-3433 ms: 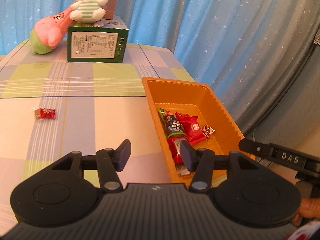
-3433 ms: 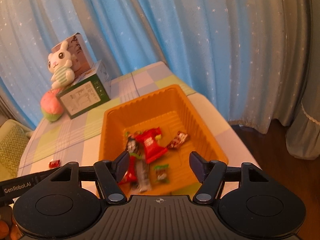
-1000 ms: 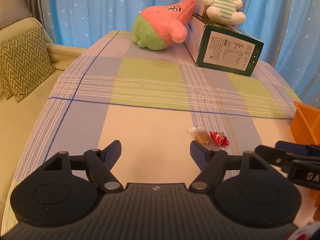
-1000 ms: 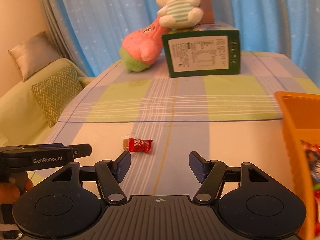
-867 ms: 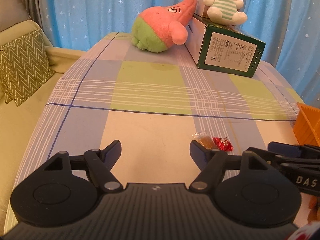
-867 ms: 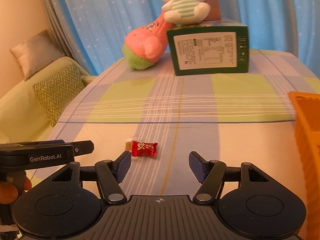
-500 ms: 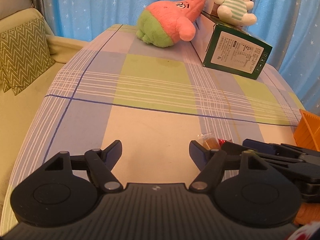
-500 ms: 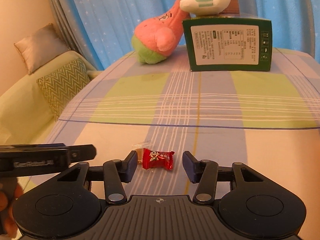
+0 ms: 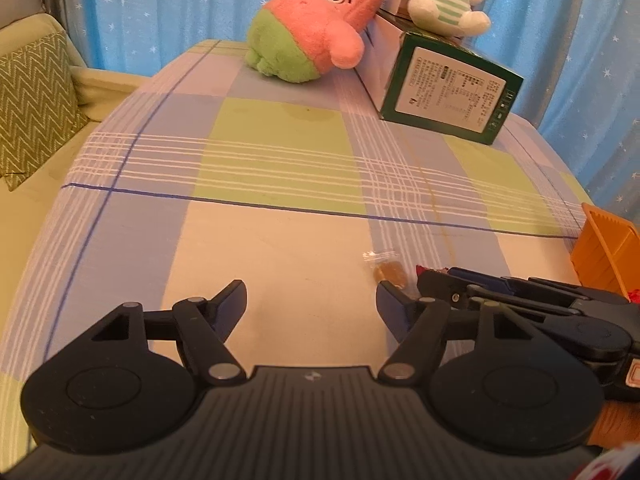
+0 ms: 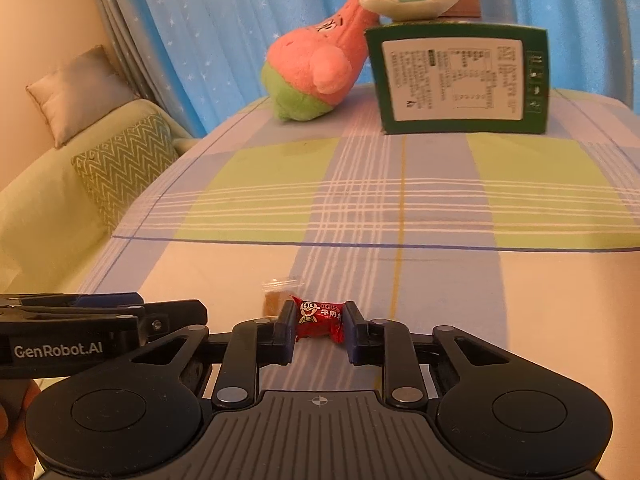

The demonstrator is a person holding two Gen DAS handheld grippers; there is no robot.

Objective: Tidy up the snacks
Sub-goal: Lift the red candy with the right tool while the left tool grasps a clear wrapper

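my right gripper point(image 10: 317, 331) had its fingers pressed against both ends of the red milk candy point(image 10: 318, 319), which lay on the plaid tablecloth point(image 10: 400, 208). a clear-wrapped brown candy point(image 10: 276, 295) sat just beside it, touching the left finger. my left gripper point(image 9: 311, 305) hung spread wide with nothing between its fingers, that brown candy point(image 9: 385, 269) just ahead of its right finger. the orange bin point(image 9: 606, 249) stood at the table's right edge.
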